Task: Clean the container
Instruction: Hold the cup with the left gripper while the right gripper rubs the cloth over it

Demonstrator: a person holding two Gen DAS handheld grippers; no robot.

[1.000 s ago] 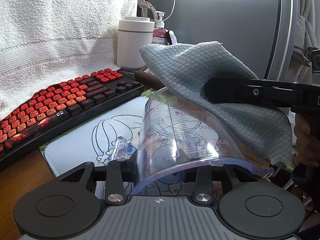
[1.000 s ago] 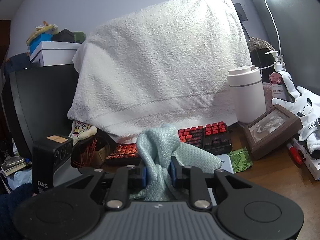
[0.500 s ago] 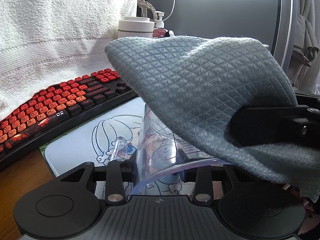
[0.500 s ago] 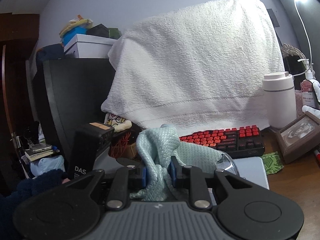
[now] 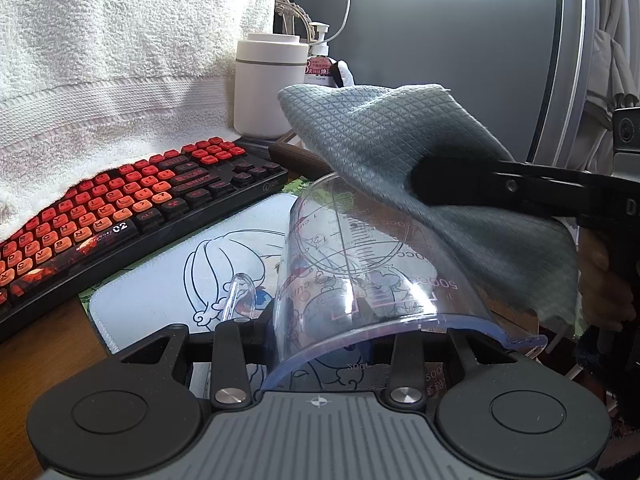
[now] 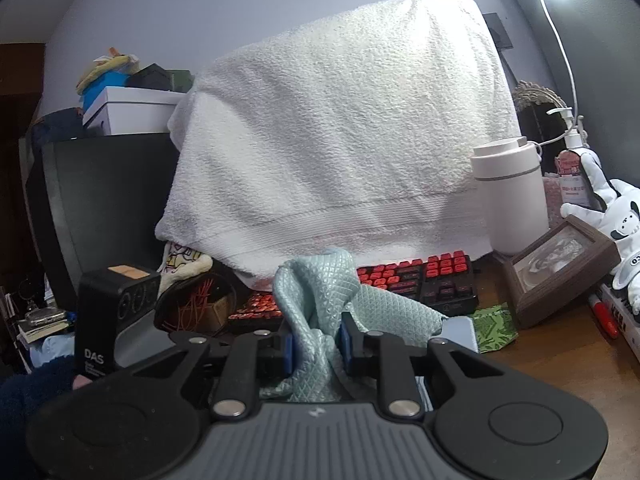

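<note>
In the left wrist view a clear measuring cup (image 5: 360, 264) lies tilted, its mouth toward the camera and its handle (image 5: 240, 292) at the left. My left gripper (image 5: 316, 320) is shut on the cup's wall beside that handle. A grey-green waffle cloth (image 5: 380, 140) drapes over the cup's far end. My right gripper (image 5: 424, 184) comes in from the right, shut on the cloth. In the right wrist view the cloth (image 6: 320, 292) bunches up between the blue pads (image 6: 287, 350) of the right gripper (image 6: 316, 344); the cup is hidden there.
A red-keyed keyboard (image 5: 120, 208) and a printed mouse pad (image 5: 180, 280) lie under the cup. Behind stand a towel-draped monitor (image 6: 340, 140), a white canister (image 5: 268, 88) and a pump bottle (image 5: 318, 64). A picture frame (image 6: 560, 268), plush toy (image 6: 616, 232) and red marker (image 6: 604, 316) sit at the right.
Half a second ago the cloth swept wide over the cup toward the left gripper; it has since drawn back to the cup's far end. The cup has stayed put.
</note>
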